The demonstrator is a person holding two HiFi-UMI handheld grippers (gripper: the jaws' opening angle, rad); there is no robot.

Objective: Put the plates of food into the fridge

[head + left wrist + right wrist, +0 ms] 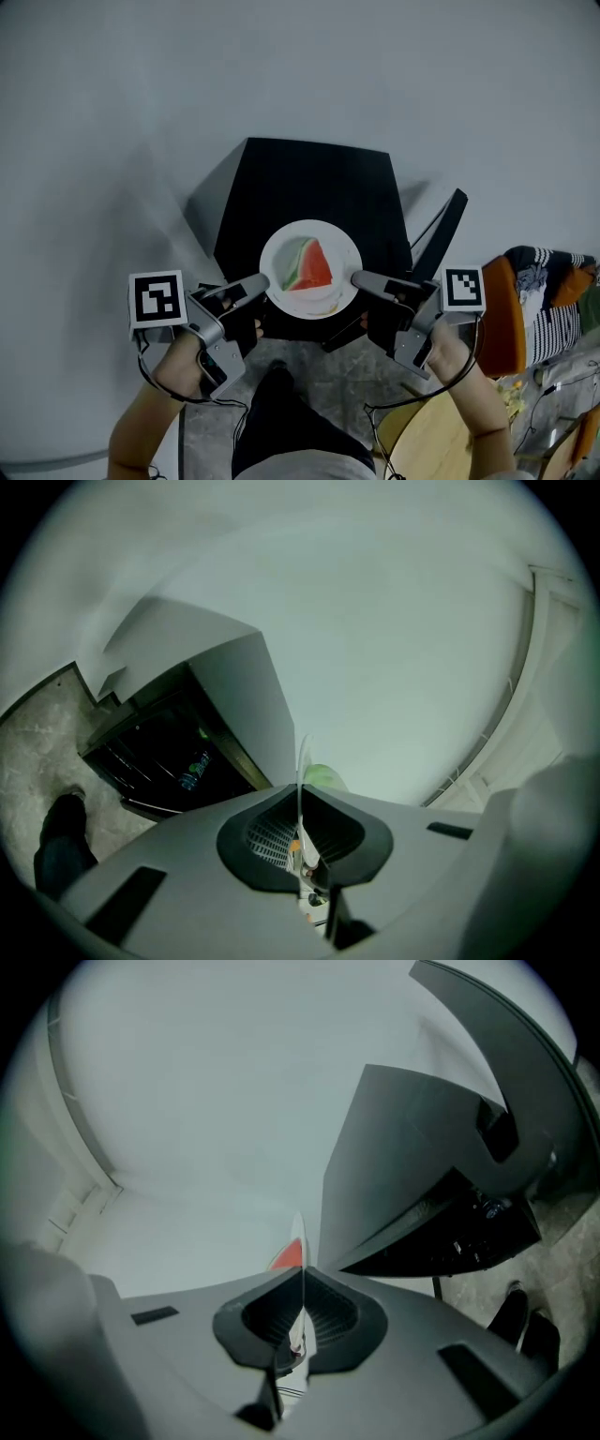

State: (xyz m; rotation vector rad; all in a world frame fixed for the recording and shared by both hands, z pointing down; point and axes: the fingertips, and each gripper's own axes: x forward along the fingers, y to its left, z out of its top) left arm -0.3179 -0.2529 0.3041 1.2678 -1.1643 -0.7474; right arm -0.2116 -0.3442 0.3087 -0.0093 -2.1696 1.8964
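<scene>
My left gripper [262,283] and right gripper [357,278] clench the plate [279,244] rim at 9 and 3 o'clock; if one hand dips, I think the watermelon slice [315,267] slides off.

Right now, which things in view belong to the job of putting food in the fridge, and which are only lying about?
Belong to the job: plate; watermelon slice on it; black fridge, door open; left gripper and right gripper, both shut on the plate's rim.
Lying about: orange chair; striped cloth on it; wooden table.
</scene>
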